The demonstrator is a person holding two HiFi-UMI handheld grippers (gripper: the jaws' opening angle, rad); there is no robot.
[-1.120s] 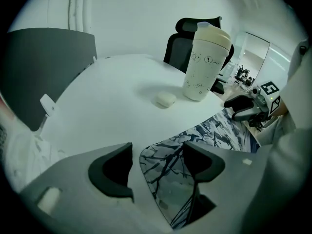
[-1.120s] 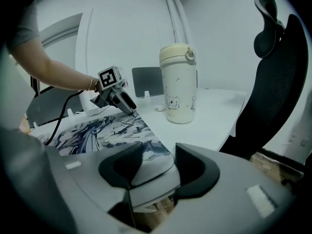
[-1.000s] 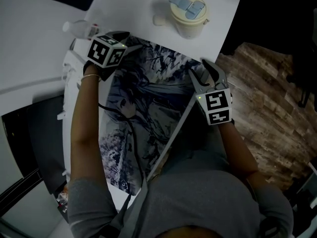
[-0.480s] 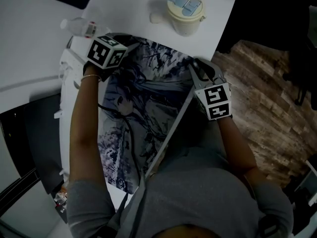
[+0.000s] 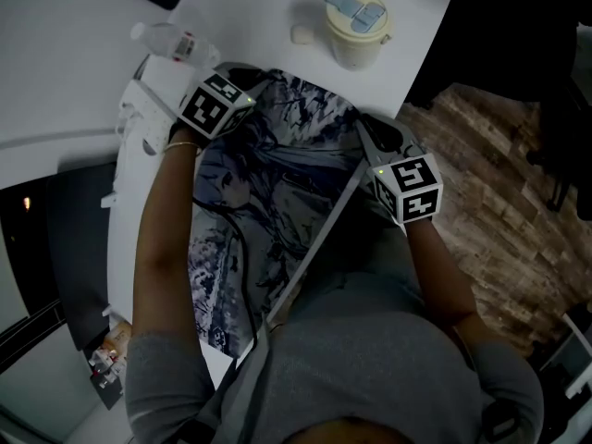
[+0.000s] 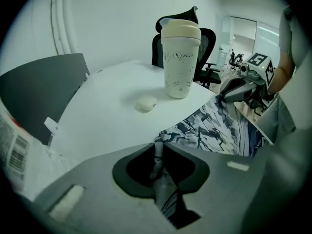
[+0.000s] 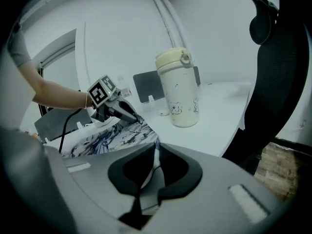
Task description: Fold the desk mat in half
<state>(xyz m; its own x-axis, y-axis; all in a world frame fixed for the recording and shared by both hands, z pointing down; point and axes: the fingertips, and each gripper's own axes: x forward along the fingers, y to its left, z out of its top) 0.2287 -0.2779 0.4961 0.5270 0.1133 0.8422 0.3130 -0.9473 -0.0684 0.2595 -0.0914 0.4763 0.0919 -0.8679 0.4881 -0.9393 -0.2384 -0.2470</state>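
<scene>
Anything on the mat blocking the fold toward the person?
Nothing visible lies on the blue-printed desk mat. The cream tumbler and small white pebble-shaped item stand on the white table beyond its far edge. Left tongs and right tongs are closing on that edge.

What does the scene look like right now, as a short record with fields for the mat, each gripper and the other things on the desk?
desk mat: printed, spread open on the white desk, not yet folded
left gripper: jaws closing on the mat's far left corner, mat edge between them
right gripper: jaws closing on the mat's far right corner, mat edge between them
other things: cream tumbler and small white object beyond the mat; plastic bottle by the left gripper
</scene>
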